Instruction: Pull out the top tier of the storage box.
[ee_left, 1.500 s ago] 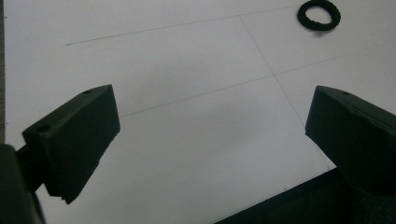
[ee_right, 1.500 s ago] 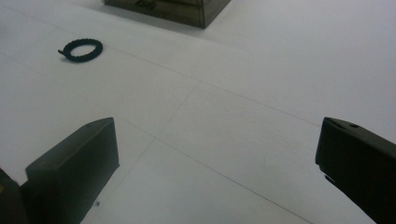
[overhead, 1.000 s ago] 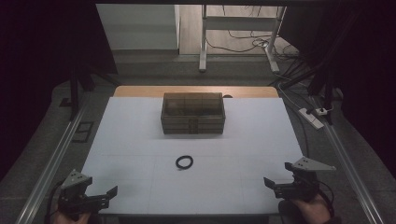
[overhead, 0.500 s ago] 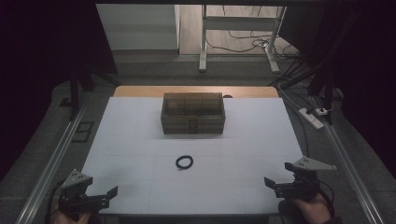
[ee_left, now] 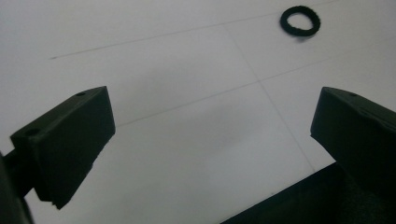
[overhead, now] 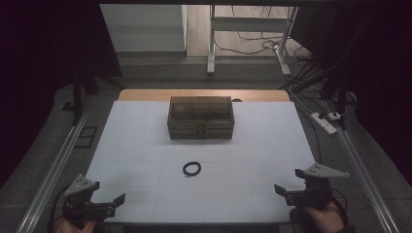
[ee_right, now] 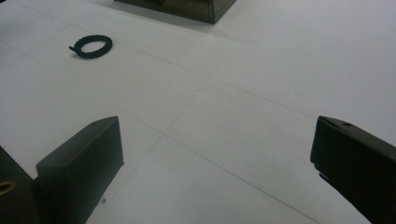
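Note:
A small black ring [overhead: 192,168] lies flat on the white table top [overhead: 145,141], a little nearer than its middle. Behind it stands a dark see-through box [overhead: 200,118] with drawer fronts. My left gripper [overhead: 118,199] rests at the front left corner, jaws wide apart and empty, pointing right. My right gripper [overhead: 278,189] sits at the front right corner, also open and empty, pointing left. In the left gripper view, the ring [ee_left: 300,21] is far ahead, to the upper right of the open gripper [ee_left: 210,126]. From the right gripper [ee_right: 215,140], the ring [ee_right: 92,45] is ahead to the upper left, with the box [ee_right: 187,7] beyond.
Metal rails [overhead: 53,170] run along both sides of the table. A power strip [overhead: 324,121] and cables lie on the floor at the right. A white frame leg [overhead: 211,43] stands beyond the table. Thin seam lines cross the white surface.

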A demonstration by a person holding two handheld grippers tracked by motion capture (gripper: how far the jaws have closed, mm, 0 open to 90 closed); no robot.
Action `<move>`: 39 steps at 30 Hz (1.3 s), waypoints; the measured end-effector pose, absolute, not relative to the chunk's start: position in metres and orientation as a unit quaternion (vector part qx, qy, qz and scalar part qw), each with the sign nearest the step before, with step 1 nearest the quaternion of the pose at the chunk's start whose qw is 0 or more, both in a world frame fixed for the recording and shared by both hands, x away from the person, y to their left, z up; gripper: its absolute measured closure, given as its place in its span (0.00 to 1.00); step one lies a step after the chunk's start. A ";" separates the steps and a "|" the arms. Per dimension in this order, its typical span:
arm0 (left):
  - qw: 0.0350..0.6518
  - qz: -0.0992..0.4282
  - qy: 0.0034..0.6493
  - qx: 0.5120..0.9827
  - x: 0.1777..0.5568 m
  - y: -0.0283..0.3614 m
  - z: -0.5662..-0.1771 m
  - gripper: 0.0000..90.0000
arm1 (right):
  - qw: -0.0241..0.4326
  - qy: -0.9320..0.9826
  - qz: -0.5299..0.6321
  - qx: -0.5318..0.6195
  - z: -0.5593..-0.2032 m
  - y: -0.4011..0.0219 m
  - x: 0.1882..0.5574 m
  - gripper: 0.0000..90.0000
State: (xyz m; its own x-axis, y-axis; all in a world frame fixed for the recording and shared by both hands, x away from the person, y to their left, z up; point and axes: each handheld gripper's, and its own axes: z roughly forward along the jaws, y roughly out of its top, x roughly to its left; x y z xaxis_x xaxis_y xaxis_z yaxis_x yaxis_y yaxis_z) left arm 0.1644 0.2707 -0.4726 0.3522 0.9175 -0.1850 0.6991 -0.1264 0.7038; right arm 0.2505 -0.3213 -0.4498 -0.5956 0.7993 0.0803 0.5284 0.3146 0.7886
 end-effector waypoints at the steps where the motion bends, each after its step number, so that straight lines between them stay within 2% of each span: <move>1: 0.367 0.149 0.549 0.736 0.164 0.271 -0.473 0.00 | 0.165 0.794 0.410 0.418 -0.450 -0.321 0.250 0.03; 10: 0.389 0.121 0.517 0.753 0.175 0.257 -0.472 0.00 | 0.163 0.795 0.410 0.415 -0.450 -0.321 0.250 0.03; 21: 0.404 0.123 0.496 0.759 0.184 0.239 -0.470 0.00 | 0.160 0.795 0.411 0.416 -0.450 -0.322 0.251 0.03; 39: 0.384 0.146 0.492 0.768 0.207 0.199 -0.468 0.00 | 0.160 0.800 0.411 0.408 -0.450 -0.320 0.251 0.03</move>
